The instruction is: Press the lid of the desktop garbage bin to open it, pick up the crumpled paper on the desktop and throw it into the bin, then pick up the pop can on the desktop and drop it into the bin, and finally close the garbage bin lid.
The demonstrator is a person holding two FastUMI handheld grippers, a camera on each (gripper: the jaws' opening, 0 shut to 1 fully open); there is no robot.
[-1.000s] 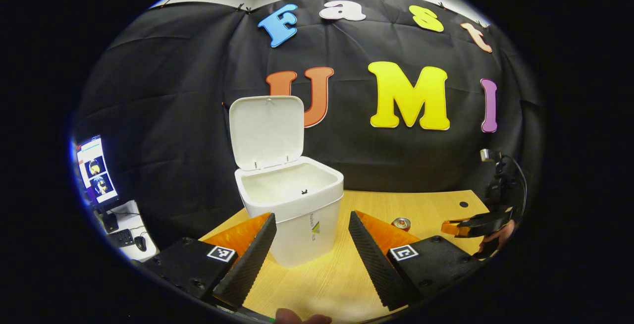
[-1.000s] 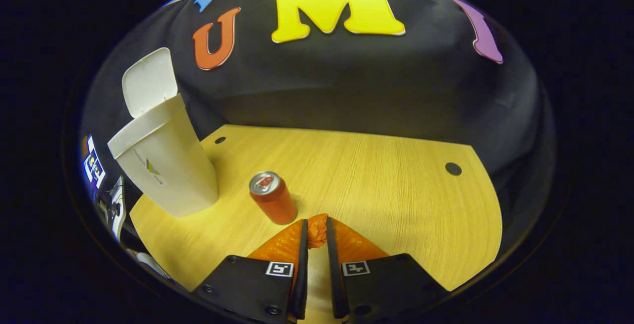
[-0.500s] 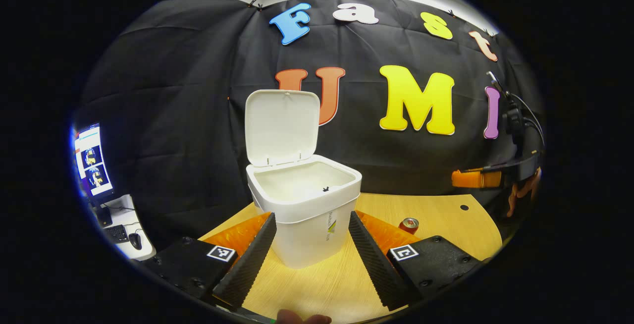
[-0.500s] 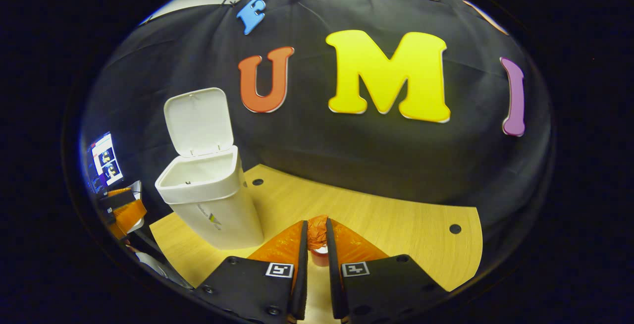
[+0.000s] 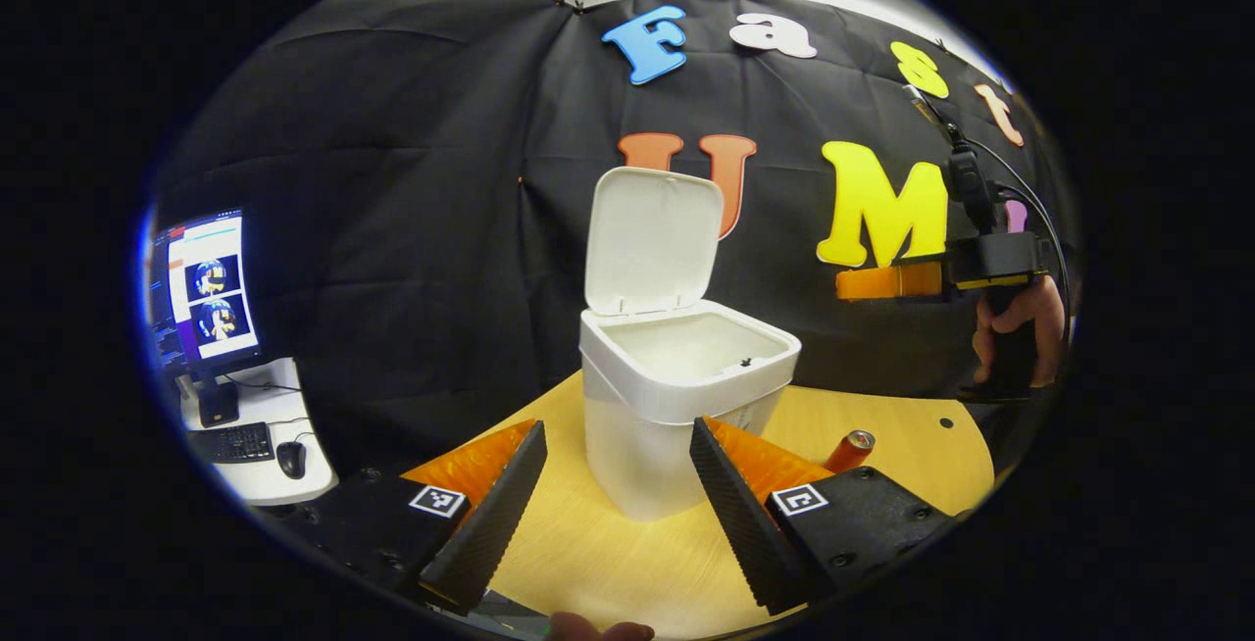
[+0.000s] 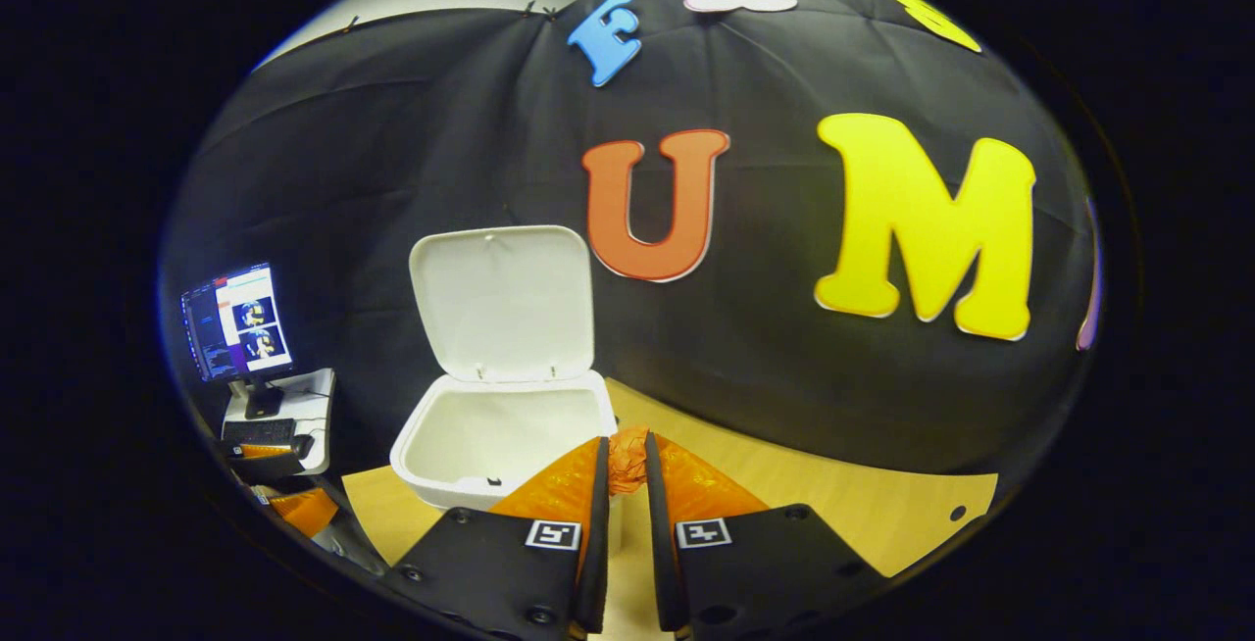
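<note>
Right tongs [image 6: 626,460] nearly closed, both fingers pinching the orange crumpled paper [image 6: 627,458] at their tips, held just beside the open white bin [image 6: 471,445], whose lid [image 6: 502,303] stands upright; left tongs [image 5: 616,465] wide open, holding nothing, low over the wooden table [image 5: 608,563] in front of the bin; left gripper view also gives the red pop can [image 5: 847,450] on the table right of the bin, and a hand [image 5: 1020,322] raising the right tongs; no writing can be made out on the bin

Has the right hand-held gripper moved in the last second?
Yes. In the left gripper view, the right hand-held gripper rose from the wooden table to above the open white bin.
</note>
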